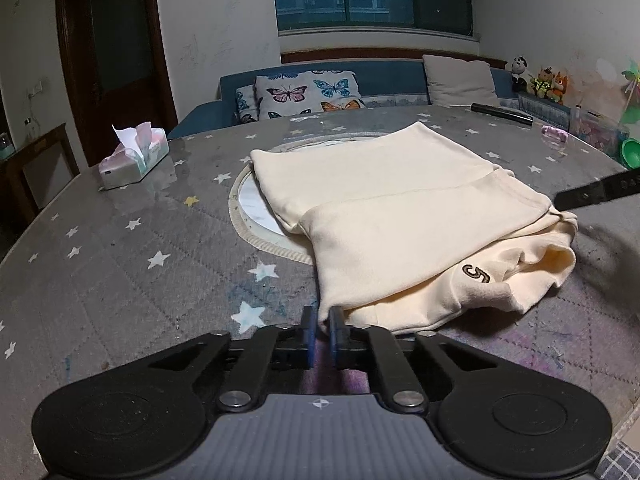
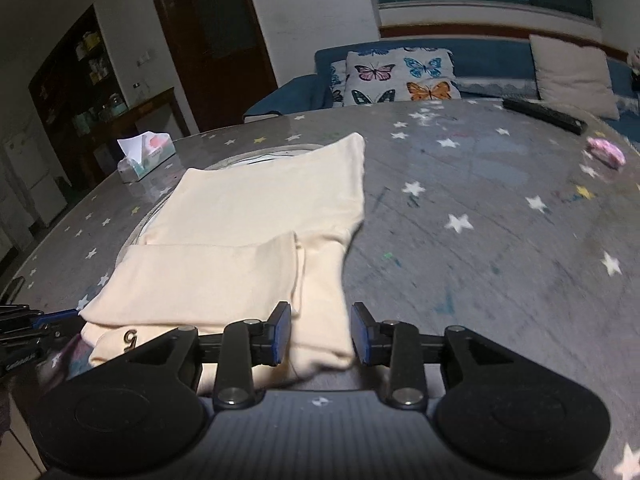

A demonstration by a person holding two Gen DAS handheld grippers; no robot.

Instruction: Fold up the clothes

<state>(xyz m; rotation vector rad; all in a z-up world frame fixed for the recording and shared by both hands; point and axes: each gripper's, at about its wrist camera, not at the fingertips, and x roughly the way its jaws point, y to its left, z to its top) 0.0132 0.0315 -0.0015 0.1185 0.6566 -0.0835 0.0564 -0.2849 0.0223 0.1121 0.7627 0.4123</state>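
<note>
A cream garment (image 1: 400,208) lies folded into a rough rectangle on the grey star-patterned table (image 1: 120,260), with a small embroidered "5" (image 1: 476,274) on a lower layer near the front. My left gripper (image 1: 322,328) is shut on the garment's near left corner. In the right wrist view the garment (image 2: 260,208) reaches down between the blue pads (image 2: 282,332) of my right gripper (image 2: 322,332), which stands open around the near right corner without pressing it. The left gripper (image 2: 44,320) shows at the far left edge of that view.
A tissue box (image 1: 134,156) stands at the table's back left. A black remote (image 2: 544,116) and a small pink object (image 2: 606,152) lie at the back right. A round white inset (image 1: 252,208) sits partly under the garment. A blue sofa (image 1: 384,72) with cushions is behind the table.
</note>
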